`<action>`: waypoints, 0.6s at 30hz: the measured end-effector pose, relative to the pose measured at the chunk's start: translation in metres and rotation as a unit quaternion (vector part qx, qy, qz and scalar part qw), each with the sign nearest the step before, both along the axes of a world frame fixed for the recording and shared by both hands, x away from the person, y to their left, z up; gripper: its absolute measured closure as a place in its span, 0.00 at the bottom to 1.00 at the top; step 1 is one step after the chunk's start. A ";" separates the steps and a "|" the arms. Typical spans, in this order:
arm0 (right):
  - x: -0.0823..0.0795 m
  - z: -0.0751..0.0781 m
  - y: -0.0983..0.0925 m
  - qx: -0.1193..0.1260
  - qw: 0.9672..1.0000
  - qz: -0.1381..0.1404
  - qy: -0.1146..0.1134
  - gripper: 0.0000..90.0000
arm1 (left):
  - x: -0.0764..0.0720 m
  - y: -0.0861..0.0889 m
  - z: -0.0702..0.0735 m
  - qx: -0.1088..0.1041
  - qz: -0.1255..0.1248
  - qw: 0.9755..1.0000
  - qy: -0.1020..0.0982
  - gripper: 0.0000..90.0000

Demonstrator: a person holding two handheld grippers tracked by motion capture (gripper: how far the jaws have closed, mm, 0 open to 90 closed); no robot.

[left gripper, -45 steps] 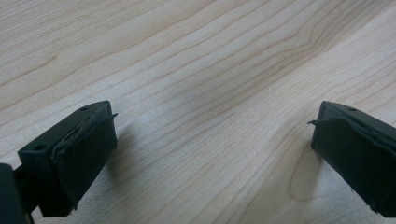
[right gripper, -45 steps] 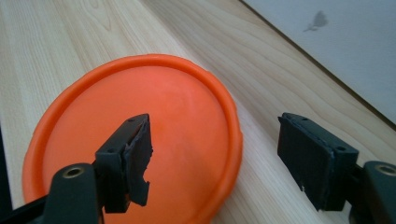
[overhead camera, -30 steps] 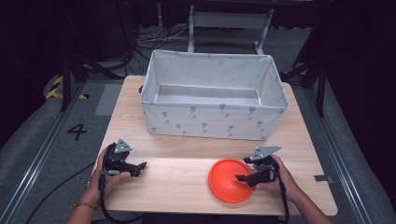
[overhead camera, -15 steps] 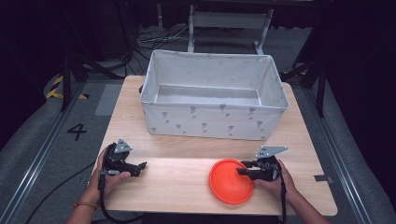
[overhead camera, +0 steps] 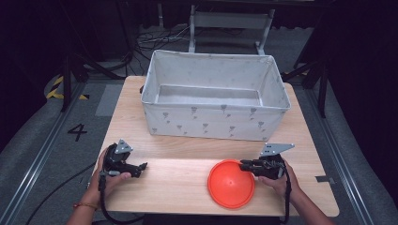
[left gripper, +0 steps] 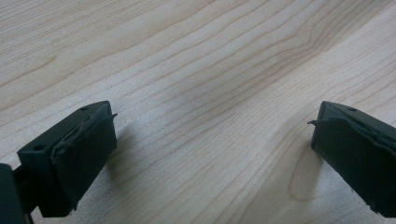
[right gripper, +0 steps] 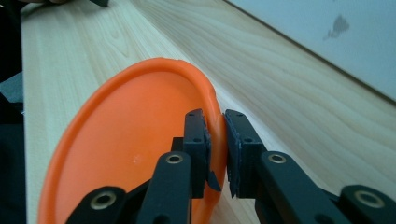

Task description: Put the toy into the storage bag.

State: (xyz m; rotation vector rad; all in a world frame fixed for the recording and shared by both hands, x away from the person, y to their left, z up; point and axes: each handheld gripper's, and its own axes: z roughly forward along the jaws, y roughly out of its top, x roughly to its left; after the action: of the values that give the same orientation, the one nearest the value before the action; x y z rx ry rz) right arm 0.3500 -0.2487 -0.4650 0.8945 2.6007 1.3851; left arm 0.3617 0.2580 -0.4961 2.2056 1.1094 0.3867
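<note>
An orange plate point(overhead camera: 231, 183) lies on the wooden table point(overhead camera: 173, 183) near its front right. My right gripper point(overhead camera: 244, 165) reaches it from the right. In the right gripper view the plate point(right gripper: 130, 140) has its rim pinched between the two black pads of that gripper point(right gripper: 217, 140). These jaws have just been closing, with the rim between them. My left gripper point(overhead camera: 142, 166) rests at the front left of the table. Its jaws point(left gripper: 212, 135) stand wide open over bare wood, with nothing between them.
A large white fabric bin point(overhead camera: 216, 105) with small grey marks stands across the back half of the table, and nothing lies in it. Its wall point(right gripper: 327, 37) rises close behind the plate. Cables and a metal frame lie on the dark floor beyond.
The right gripper's jaws have closed on the plate's right rim, after a slight shift of the hand. The left hand and its gripper have stayed where they were.
</note>
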 end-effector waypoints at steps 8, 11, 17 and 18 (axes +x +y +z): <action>-0.008 0.022 0.005 -0.008 0.999 0.029 -0.039 0.91 | 0.001 0.000 0.000 0.000 -0.003 1.000 -0.001 0.00; -0.012 0.029 0.006 -0.019 0.997 0.037 -0.058 0.91 | 0.001 0.000 0.000 0.000 -0.003 1.000 -0.001 0.00; -0.018 0.045 0.004 -0.037 0.994 0.046 -0.091 0.91 | 0.001 0.000 0.000 0.001 -0.004 1.000 0.000 0.00; -0.019 0.048 0.003 -0.038 0.994 0.046 -0.095 0.91 | 0.001 0.000 0.000 0.001 -0.004 1.000 -0.001 0.01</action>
State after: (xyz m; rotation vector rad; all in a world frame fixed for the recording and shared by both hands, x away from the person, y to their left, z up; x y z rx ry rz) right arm 0.3305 -0.2458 -0.4171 0.6066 2.5579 1.3114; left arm 0.3630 0.2581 -0.4960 2.2112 1.1000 0.3863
